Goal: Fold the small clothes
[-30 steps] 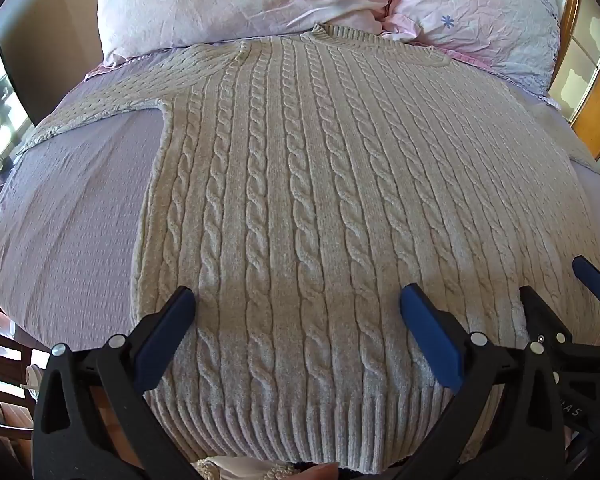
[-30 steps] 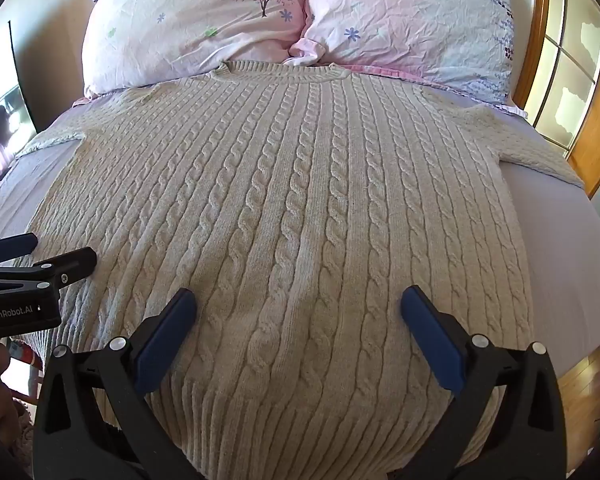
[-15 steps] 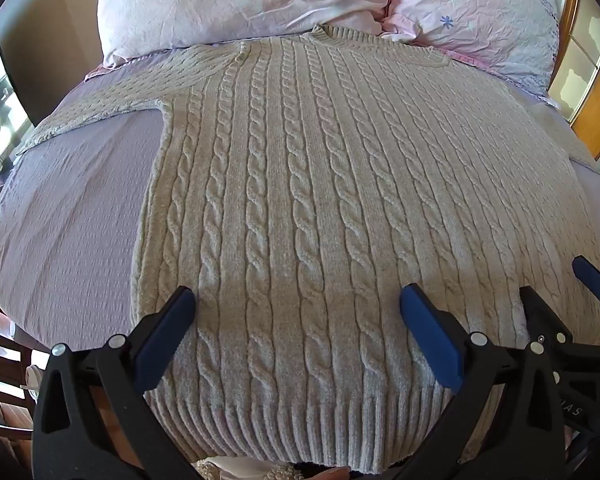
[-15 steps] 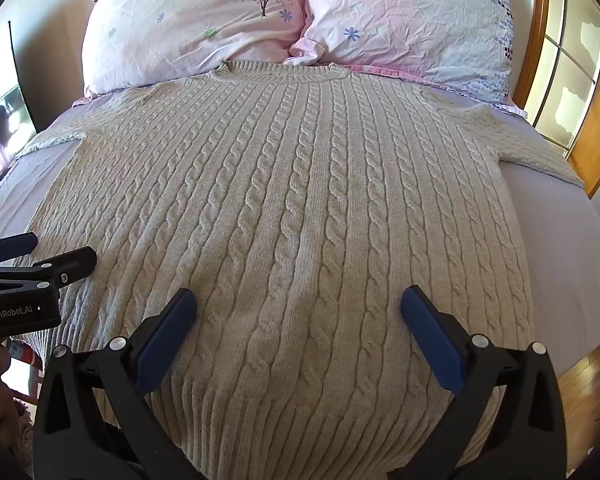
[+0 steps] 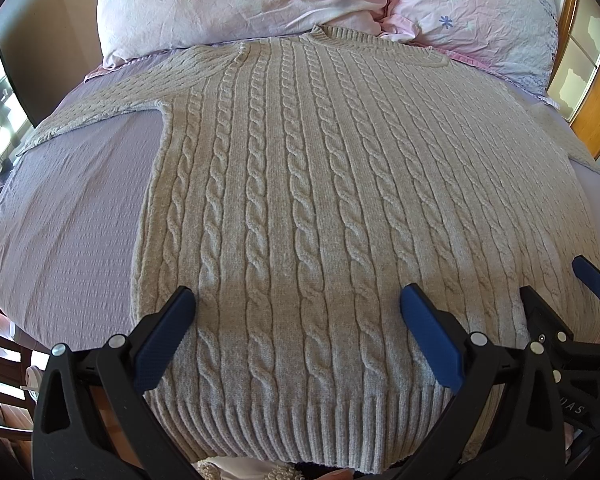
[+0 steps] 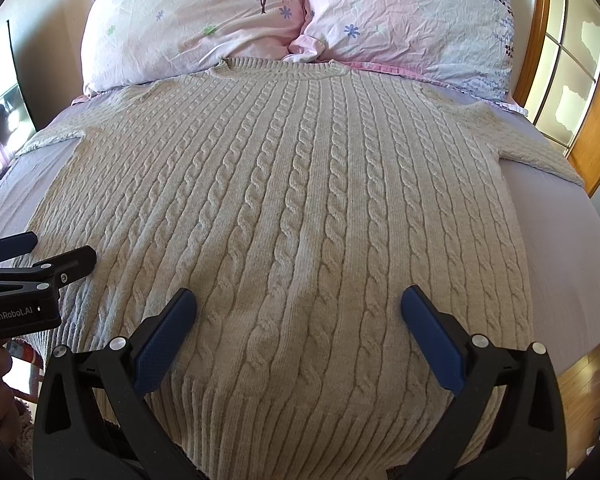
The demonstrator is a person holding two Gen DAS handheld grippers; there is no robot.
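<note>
A beige cable-knit sweater [image 5: 320,184] lies flat and face up on the bed, collar toward the pillows, sleeves spread to both sides; it also shows in the right wrist view [image 6: 292,208]. My left gripper [image 5: 296,312] is open and empty, hovering over the sweater's lower left part near the ribbed hem. My right gripper [image 6: 298,312] is open and empty over the lower right part of the hem. The right gripper shows at the right edge of the left wrist view [image 5: 560,292], and the left gripper at the left edge of the right wrist view [image 6: 48,248].
A lilac bedsheet [image 5: 68,216] covers the bed. Two pink floral pillows [image 6: 204,20] lie at the head. A wooden window frame [image 6: 580,92] stands at the right. The wooden floor [image 6: 580,392] shows past the bed's right edge.
</note>
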